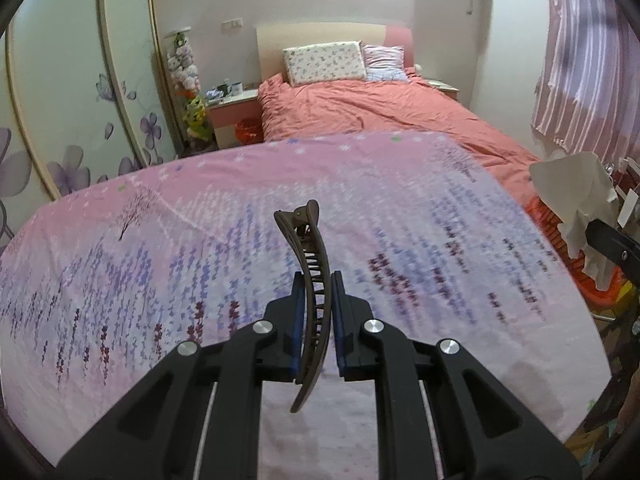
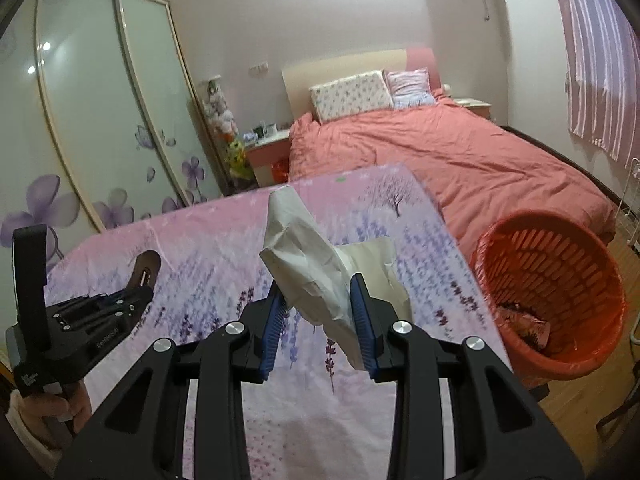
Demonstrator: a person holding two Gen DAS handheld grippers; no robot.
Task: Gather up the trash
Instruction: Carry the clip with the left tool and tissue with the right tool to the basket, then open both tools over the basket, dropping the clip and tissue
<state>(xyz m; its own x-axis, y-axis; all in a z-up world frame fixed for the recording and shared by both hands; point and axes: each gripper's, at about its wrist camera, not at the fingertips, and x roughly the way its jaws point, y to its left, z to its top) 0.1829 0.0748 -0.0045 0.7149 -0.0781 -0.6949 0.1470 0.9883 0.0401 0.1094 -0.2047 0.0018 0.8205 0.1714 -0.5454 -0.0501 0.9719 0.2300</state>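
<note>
The left gripper is clamped tight on a brown hair clip, its blue pads pressing both sides of the clip's curved body; the clip stands nearly upright between the jaws, hinge end pointing away from the camera, lifted clear of the tabletop, which is covered in a pink and lavender flower-print cloth; the right gripper holds a crumpled white tissue at a middling width, the paper bunched between the pads and rising above them, also raised off the cloth; in the left wrist view the same tissue shows at the far right edge; an orange plastic wastebasket stands on the floor just beside the tabletop's right side, some rubbish in its bottom; beyond lies a bed with a salmon-coloured cover.
</note>
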